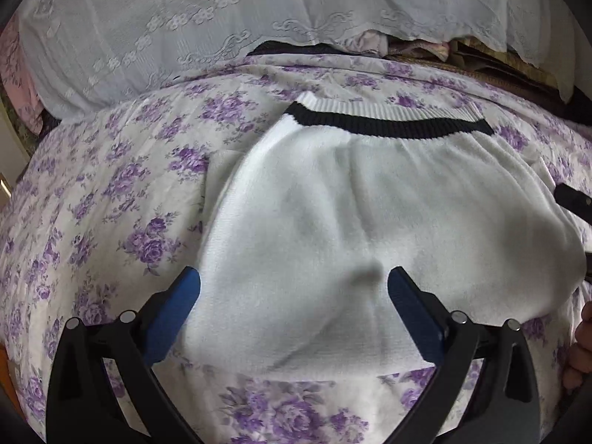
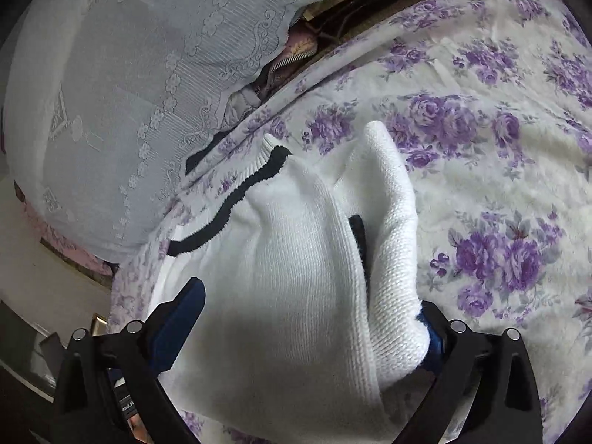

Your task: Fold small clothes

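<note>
A small white knit garment with a black band at its ribbed hem lies folded on a floral bedspread. My left gripper is open, its blue fingers either side of the garment's near edge. In the right wrist view the garment is bunched, with a white fold raised beside a black strip. My right gripper is open around the near cloth; its right finger is mostly hidden by cloth.
A pale lace-covered pillow lies along the far side of the bed, with bundled fabrics behind it. The right gripper's tip and a hand show at the left view's right edge. The bed's left edge drops to furniture.
</note>
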